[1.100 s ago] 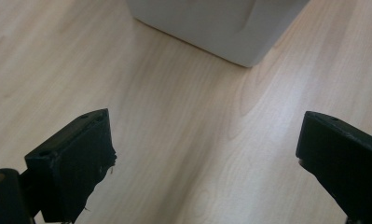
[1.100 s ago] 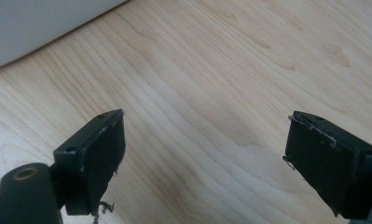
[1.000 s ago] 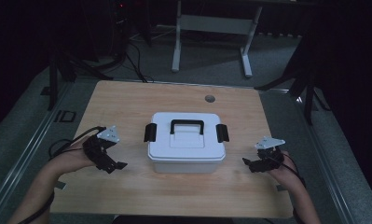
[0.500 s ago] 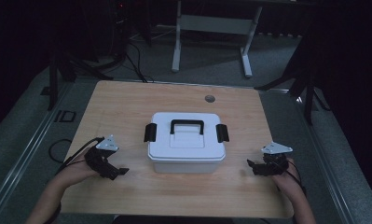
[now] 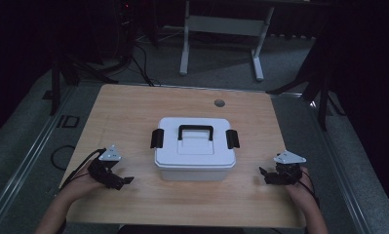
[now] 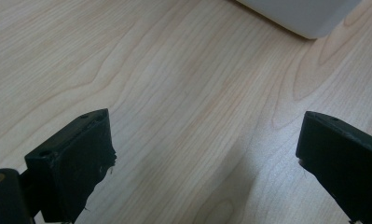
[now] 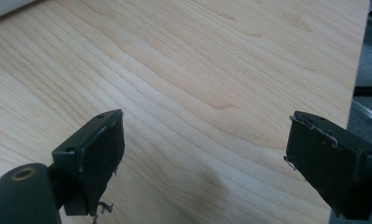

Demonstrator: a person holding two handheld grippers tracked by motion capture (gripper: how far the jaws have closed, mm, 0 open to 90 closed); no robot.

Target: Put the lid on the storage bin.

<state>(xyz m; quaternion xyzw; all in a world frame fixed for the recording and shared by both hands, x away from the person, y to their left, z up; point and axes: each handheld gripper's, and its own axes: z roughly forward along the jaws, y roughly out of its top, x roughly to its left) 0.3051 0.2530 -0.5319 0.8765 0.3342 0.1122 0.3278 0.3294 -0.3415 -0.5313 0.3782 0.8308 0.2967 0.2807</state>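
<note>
wooden table [image 5: 133,117] bears both wide-open hand-held grippers, left [image 5: 115,176] and right [image 5: 276,175], flanking the white box [image 5: 194,152].

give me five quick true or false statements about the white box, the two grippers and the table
1. The white box stands near the middle of the wooden table with its lid on. True.
2. The left gripper is clamped on the box's black handle. False: it sits open over bare wood, left of the box, touching nothing.
3. The right gripper is open, with nothing between its fingers. True.
4. Both black side latches are missing from the box. False: one latch shows on each side of the lid.
5. The box lies tipped on its side. False: it stands upright, handle on top.
</note>
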